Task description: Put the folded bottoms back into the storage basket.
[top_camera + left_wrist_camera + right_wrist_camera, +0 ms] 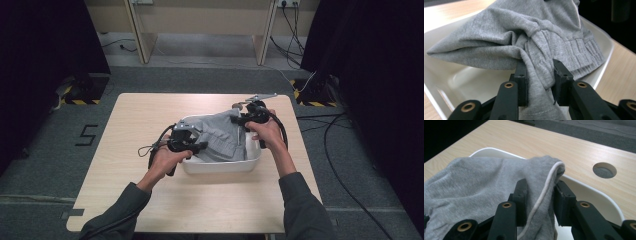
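Note:
A grey knitted garment point(222, 136) with a ribbed band hangs over a white plastic tub point(220, 166) in the middle of the table. My left gripper point(196, 146) is at the tub's left end, shut on a bunched fold of the garment point(537, 75) near the ribbed band. My right gripper point(244, 118) is at the tub's far right corner, shut on another part of the garment point(541, 195) that carries a white piped edge. The cloth stretches between the two grippers just above the tub point(461, 82), whose white rim point(599, 195) shows under the cloth.
The tub stands on a light wooden table point(150, 200) with a round cable hole point(604, 170) near its far right. Cables trail from both grippers. Dark curtains flank the table, and wooden furniture legs stand on the grey floor behind it.

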`<state>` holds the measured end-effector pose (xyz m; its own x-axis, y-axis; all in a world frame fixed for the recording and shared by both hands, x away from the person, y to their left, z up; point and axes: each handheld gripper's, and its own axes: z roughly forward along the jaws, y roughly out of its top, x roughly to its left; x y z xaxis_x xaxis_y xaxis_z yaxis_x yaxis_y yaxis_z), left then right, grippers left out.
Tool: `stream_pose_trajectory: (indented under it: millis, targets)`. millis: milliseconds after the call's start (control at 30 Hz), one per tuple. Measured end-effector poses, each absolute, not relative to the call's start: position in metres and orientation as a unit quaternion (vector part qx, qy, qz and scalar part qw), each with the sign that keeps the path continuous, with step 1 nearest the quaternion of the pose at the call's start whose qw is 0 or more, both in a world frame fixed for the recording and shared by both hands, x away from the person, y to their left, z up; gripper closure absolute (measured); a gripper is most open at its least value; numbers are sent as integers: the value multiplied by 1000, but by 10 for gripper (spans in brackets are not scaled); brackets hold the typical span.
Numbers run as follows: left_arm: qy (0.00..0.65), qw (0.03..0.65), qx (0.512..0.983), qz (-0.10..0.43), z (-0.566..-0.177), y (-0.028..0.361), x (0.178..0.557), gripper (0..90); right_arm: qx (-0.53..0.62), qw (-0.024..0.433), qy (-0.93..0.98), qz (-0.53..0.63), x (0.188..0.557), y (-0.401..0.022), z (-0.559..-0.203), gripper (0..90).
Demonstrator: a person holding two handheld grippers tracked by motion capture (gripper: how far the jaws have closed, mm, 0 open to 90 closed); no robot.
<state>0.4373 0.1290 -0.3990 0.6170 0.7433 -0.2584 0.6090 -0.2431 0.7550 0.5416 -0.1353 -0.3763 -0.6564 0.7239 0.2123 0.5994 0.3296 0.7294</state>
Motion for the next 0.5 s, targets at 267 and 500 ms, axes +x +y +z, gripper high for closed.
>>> stream_pose_trajectory:
  millis: [267,500]
  targets:
    - [441,420,791,64,-408,131,442,677,409,71,821,393,543,-127,-387,674]
    - [442,400,801,53,-415,129,444,667,421,69,819,384,543,-133,-395,673]
